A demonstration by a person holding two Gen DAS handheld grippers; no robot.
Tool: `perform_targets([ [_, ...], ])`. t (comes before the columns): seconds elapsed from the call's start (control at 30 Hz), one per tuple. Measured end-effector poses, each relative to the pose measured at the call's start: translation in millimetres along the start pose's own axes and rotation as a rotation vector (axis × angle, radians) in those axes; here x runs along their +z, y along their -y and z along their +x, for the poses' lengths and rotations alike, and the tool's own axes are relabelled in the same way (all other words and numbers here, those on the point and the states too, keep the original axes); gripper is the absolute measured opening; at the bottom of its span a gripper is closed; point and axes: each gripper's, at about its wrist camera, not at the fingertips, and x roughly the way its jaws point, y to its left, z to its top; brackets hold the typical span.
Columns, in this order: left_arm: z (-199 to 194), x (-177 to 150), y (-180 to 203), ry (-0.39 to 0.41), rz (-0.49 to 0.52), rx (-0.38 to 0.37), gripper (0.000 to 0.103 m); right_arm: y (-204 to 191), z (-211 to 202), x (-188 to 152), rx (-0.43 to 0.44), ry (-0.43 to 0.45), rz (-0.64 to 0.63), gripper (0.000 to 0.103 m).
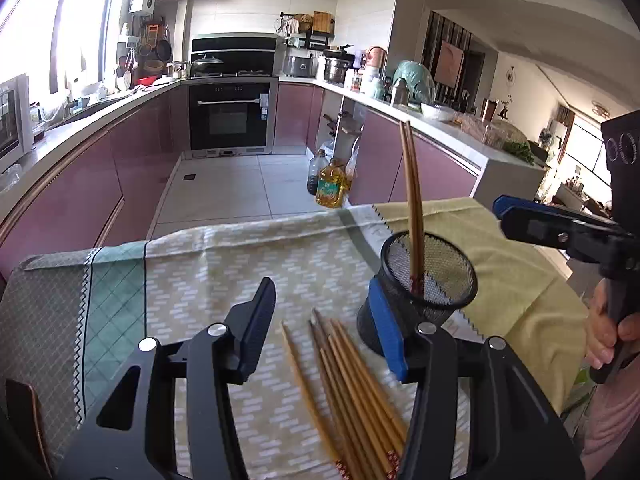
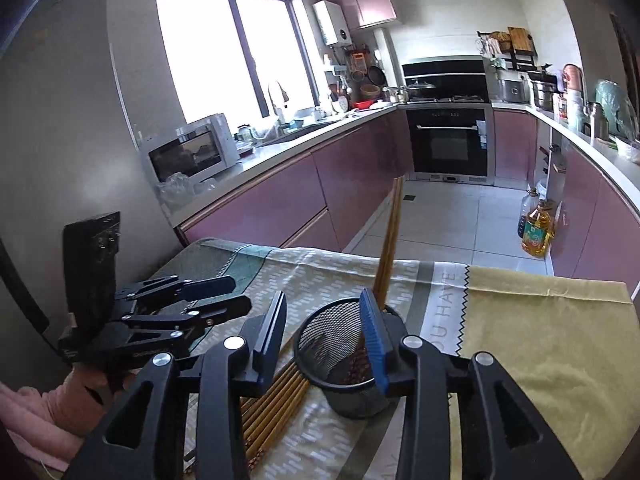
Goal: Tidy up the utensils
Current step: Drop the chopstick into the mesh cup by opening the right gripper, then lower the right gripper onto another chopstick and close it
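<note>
A black mesh cup stands on the table's cloths, with two wooden chopsticks upright in it. Several more chopsticks lie in a loose bundle on the patterned cloth, just left of the cup. My left gripper is open above the bundle's tips, with nothing between its fingers. In the right wrist view my right gripper is open too, hovering over the cup and the standing chopsticks. The lying bundle shows below its left finger. The left gripper sits off to the left.
A yellow cloth covers the table's right part. The right gripper and a person's hand are at the right edge. Oil bottles stand on the floor beyond the table. A microwave sits on the left counter.
</note>
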Motion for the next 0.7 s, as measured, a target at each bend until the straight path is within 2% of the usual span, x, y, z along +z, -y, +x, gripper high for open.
perform_targets([
  [0.13,2,-31,-6,-0.069,0.03,0.023,0.049,-15,12,-23,0.04,-0.069,-0.011,0.04],
  [0.37,16,-77,-7,-0.182,0.045,0.033,0.05,-22,53,-67,0.036,-0.214,0.037,0.04],
  [0.57,21,-92,-5,-0.211,0.057,0.033,0.05,-24,73,-93,0.01,-0.291,0.06,0.04],
  [0.7,25,-97,-2,-0.225,0.068,0.036,0.05,-26,78,-98,-0.015,-0.307,0.05,0.04],
])
